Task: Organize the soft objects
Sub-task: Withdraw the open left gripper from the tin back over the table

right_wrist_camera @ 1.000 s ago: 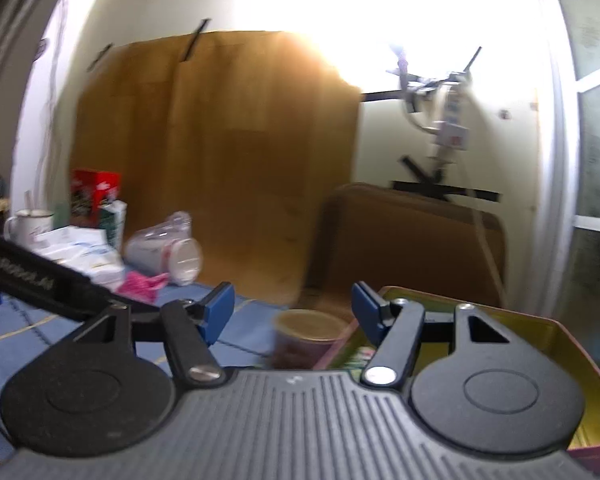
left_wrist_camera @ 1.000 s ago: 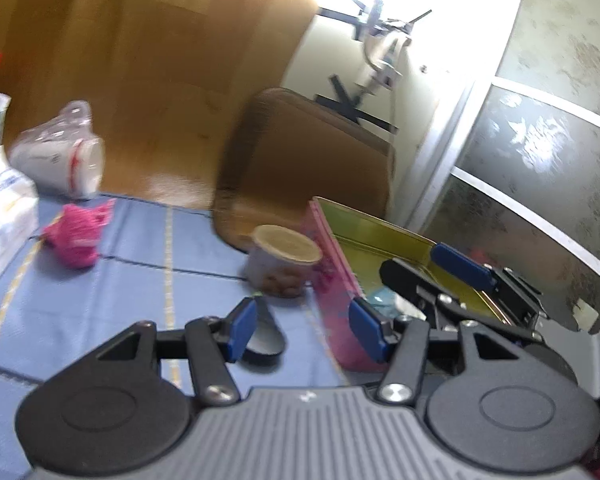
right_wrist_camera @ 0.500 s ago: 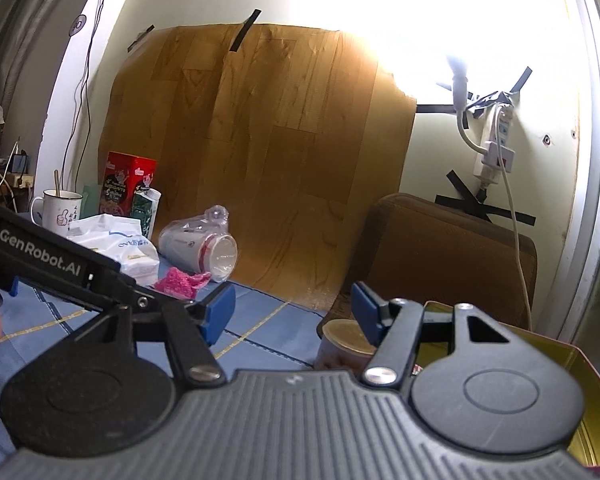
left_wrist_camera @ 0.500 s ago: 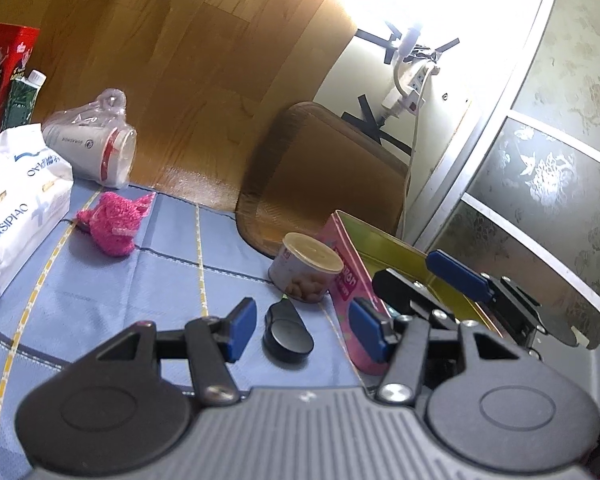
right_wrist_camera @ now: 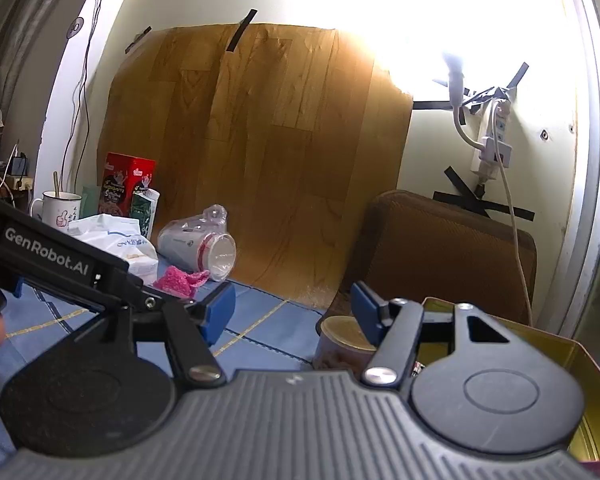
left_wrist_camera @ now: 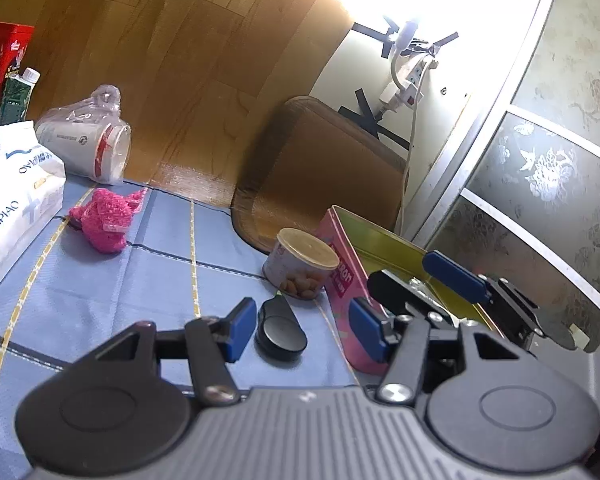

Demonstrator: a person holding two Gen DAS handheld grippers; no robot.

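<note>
table (left_wrist_camera: 100, 288): blue cloth | tin box (left_wrist_camera: 384, 240) at right edge, open | pink knitted toy (left_wrist_camera: 104, 220) near far-left, well apart | left gripper (left_wrist_camera: 302, 330), right gripper (right_wrist_camera: 292, 312) half-open, empty | risk: reach clips nut can (left_wrist_camera: 304, 266) or black fob (left_wrist_camera: 278, 332), dragging cloth

Setting: a lived-in room of a home, with a table used for odds and ends.

- Blue tablecloth (left_wrist_camera: 100, 288) with yellow lines, spread under both grippers.
- Ahead and to the left: tissue pack (left_wrist_camera: 8, 196), red snack box (right_wrist_camera: 127, 184), mug (right_wrist_camera: 58, 208) with a spoon, bagged cups (left_wrist_camera: 86, 142) lying on their side.
- Just ahead: nut can (left_wrist_camera: 302, 264); gold tin (left_wrist_camera: 380, 240) to its right.
- Behind: wood-grain sheet (right_wrist_camera: 260, 140) taped to a pale wall, brown cushion (right_wrist_camera: 448, 248) leaning there.
- Far right: power strip (right_wrist_camera: 496, 136) taped up, patterned glass door (left_wrist_camera: 540, 184).
</note>
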